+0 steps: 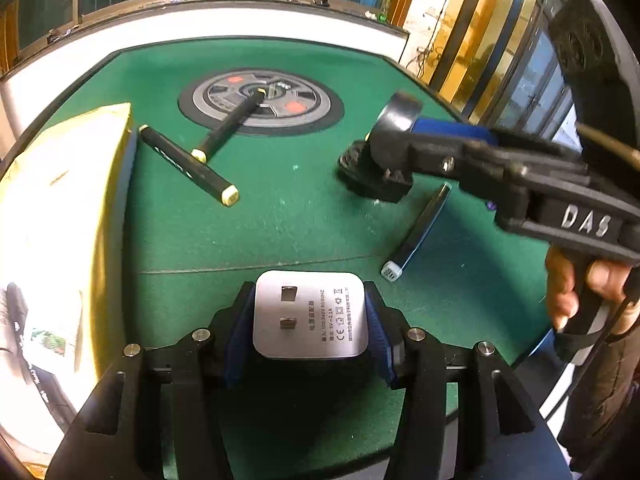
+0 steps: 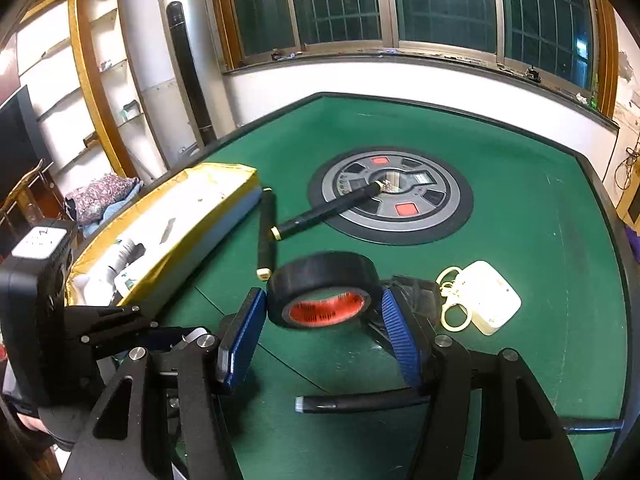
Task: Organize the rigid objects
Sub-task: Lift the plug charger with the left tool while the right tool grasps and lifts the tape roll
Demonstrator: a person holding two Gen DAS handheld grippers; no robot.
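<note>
The left tongs [image 1: 310, 320] are clamping a white charger [image 1: 310, 314] between their pads; the right tongs [image 2: 324, 312] are gripping a black tape roll [image 2: 324, 294] above the desk [image 2: 520, 220], probably carrying both toward the yellow box [image 2: 168, 232] to their left.

Black moulded plastic left claw [image 1: 310, 316] and right claw [image 2: 324, 320] with ribbed blue pads [image 2: 400, 336], silver round screw heads, raised grey letters "DAS" on one pistol-grip body, thin black cable trailing beside a dark sleeve [image 1: 600, 392].
</note>
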